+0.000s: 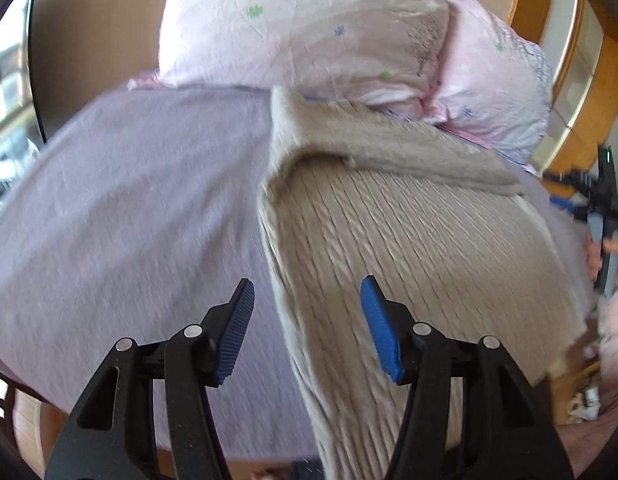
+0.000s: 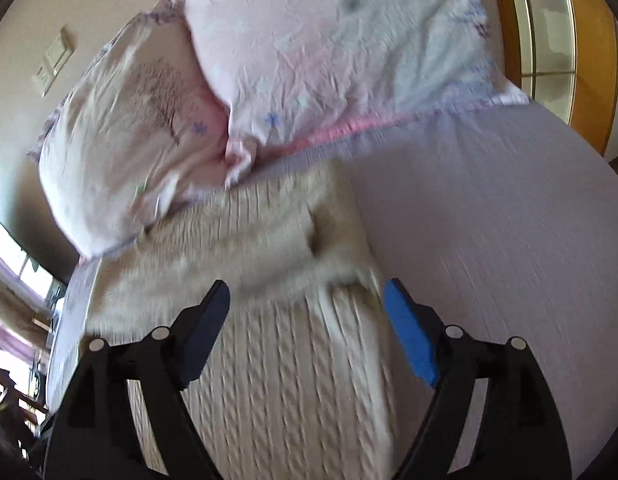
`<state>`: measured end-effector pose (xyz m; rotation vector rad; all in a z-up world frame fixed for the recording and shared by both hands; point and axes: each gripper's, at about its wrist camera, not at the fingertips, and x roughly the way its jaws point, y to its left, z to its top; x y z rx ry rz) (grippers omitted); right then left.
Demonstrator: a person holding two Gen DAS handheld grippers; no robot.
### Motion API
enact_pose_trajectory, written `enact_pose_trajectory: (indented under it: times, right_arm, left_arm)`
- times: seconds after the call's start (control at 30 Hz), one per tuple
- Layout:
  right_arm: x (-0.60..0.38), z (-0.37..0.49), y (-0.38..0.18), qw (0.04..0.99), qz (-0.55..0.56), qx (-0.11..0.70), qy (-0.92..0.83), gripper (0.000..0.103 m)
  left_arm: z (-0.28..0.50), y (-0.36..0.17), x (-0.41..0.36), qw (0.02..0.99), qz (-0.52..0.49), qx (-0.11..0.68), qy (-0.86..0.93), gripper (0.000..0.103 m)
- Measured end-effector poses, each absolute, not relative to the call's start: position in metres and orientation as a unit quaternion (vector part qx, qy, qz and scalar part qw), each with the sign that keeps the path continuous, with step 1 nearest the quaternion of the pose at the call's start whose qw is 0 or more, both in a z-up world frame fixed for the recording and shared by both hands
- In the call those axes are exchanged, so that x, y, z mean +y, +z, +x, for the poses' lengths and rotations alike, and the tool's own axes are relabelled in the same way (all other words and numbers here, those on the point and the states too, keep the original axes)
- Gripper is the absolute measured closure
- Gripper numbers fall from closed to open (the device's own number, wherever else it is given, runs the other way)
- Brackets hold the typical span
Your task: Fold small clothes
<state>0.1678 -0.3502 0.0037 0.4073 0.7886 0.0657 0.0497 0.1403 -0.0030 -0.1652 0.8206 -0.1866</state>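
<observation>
A beige knitted sweater [image 1: 409, 232] lies on the bed [image 1: 129, 200] below two pillows [image 1: 309, 28], its top part already turned over. The left gripper [image 1: 307, 328] and right gripper [image 2: 307, 332] both hover with fingers apart, holding nothing. The fold looks midway; next, each must pinch an edge.
</observation>
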Motion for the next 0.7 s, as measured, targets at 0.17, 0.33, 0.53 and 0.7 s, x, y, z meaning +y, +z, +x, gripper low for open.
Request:
enact_pose_trajectory:
  times: [0.17,0.33,0.53,0.7]
  right_arm:
    - [-0.364,0.105,-0.037,0.873,0.225,0.431,0.035,0.035]
    - [-0.354,0.047,-0.044,0.868,0.233,0.427,0.104,0.057]
    - [-0.34,0.011,-0.058,0.838,0.246,0.443,0.201,0.095]
    - [-0.356,0.005,-0.032,0.847,0.3,0.369,0.237,0.096]
  left_arm:
    - [0.025,-0.016,0.138,0.899,-0.108,0.406,-0.12,0.046]
    - [-0.007,-0.019,0.134,0.896,-0.135,0.397,-0.145,0.047]
    - [-0.027,-0.024,0.131,0.883,-0.157,0.415,-0.155,0.079]
    - [-0.022,-0.021,0.132,0.875,-0.171,0.422,-0.163,0.094]
